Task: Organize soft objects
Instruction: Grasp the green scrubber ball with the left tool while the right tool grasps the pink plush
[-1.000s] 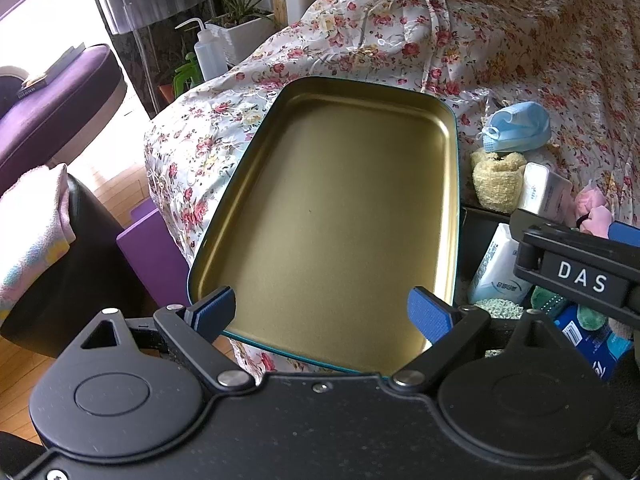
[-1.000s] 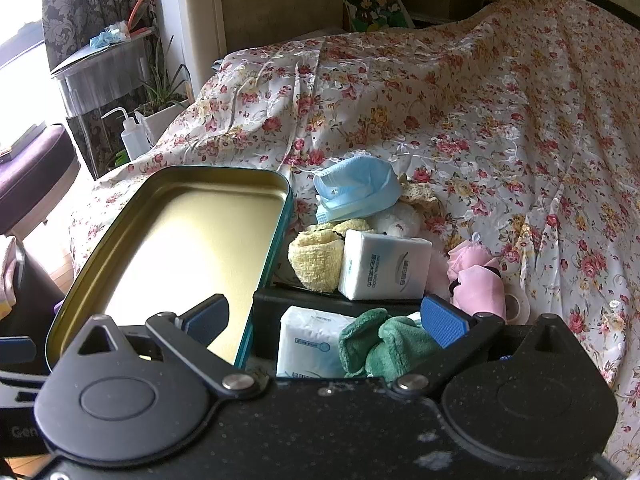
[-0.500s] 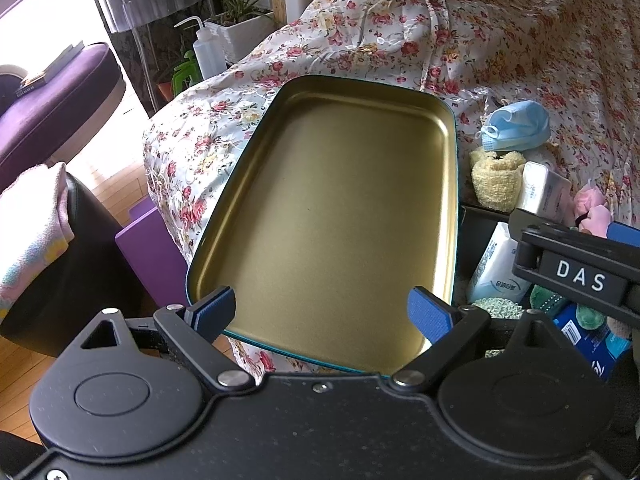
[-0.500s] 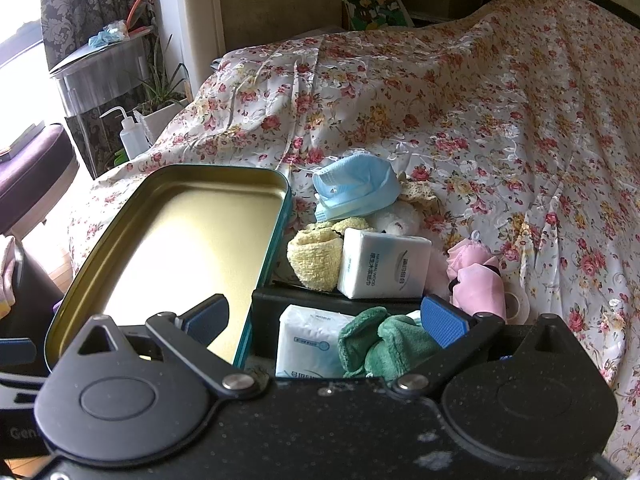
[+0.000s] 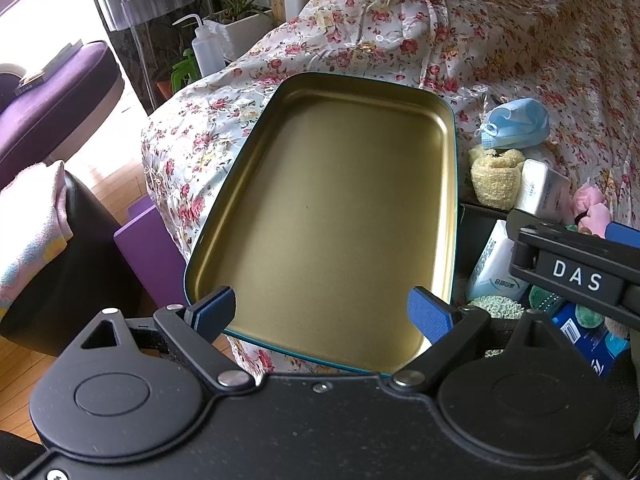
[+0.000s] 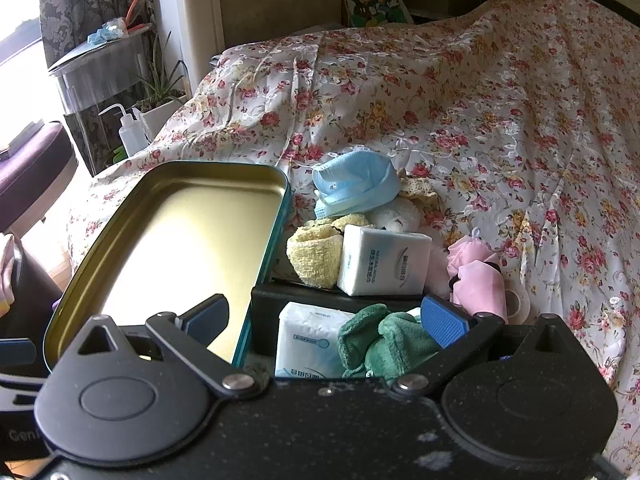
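Note:
A gold-lined tin lid (image 5: 340,216) (image 6: 180,240) lies open on the flowered bedspread. Right of it stands a dark box (image 6: 320,292) holding a tissue pack (image 6: 306,340) and a green cloth (image 6: 384,344). Behind the box lie a blue face mask (image 6: 356,188) (image 5: 516,124), a yellow towel roll (image 6: 316,252) (image 5: 496,180), a white tissue pack (image 6: 384,260) and a pink cloth (image 6: 476,268). My left gripper (image 5: 322,312) hovers open over the lid's near edge. My right gripper (image 6: 324,318) hangs open over the box, holding nothing.
The flowered bedspread (image 6: 500,112) stretches far back and right. Off the bed's left edge are a purple box (image 5: 148,244), a dark seat with a striped towel (image 5: 32,220), a squeeze bottle (image 5: 204,50) and a potted plant (image 6: 160,92).
Both views shift very slightly; the lid and soft items stay where they were and both grippers remain open.

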Available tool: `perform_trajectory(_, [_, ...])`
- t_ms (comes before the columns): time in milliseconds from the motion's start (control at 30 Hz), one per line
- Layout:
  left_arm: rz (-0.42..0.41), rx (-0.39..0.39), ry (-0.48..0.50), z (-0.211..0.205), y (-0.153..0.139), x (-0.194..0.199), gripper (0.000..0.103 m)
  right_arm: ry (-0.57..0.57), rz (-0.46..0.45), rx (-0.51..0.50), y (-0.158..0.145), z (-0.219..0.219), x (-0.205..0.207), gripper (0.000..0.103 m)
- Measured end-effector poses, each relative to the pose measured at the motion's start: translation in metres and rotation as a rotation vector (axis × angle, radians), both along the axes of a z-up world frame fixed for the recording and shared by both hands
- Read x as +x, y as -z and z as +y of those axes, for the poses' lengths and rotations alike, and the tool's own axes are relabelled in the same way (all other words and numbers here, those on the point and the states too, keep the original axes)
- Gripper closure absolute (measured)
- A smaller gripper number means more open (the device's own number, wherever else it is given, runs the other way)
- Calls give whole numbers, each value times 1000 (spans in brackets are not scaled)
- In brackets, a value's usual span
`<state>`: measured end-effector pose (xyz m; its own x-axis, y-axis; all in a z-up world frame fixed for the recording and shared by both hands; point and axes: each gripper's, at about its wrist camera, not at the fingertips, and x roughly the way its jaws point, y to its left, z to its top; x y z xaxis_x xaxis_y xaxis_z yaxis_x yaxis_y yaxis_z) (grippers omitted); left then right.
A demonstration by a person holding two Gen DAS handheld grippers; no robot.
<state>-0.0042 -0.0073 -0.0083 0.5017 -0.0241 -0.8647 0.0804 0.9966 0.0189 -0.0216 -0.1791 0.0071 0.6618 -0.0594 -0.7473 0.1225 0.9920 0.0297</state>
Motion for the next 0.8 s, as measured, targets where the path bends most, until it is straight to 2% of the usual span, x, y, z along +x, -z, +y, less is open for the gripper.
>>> perform_trajectory(267, [-1, -4, -1, 0, 0, 0, 12, 1, 2, 0, 0, 0, 0, 1])
perform_trajectory(433, [-22, -53, -10, 4, -4, -1, 12, 13, -6, 3, -1, -3, 1, 1])
perform_trajectory(600, [-27, -66, 47, -2, -9, -2, 13, 81, -45, 29, -12, -23, 0, 1])
perform_trajectory(800, [-28, -81, 111, -15, -11, -5, 14, 227, -59, 55, -25, -65, -1, 1])
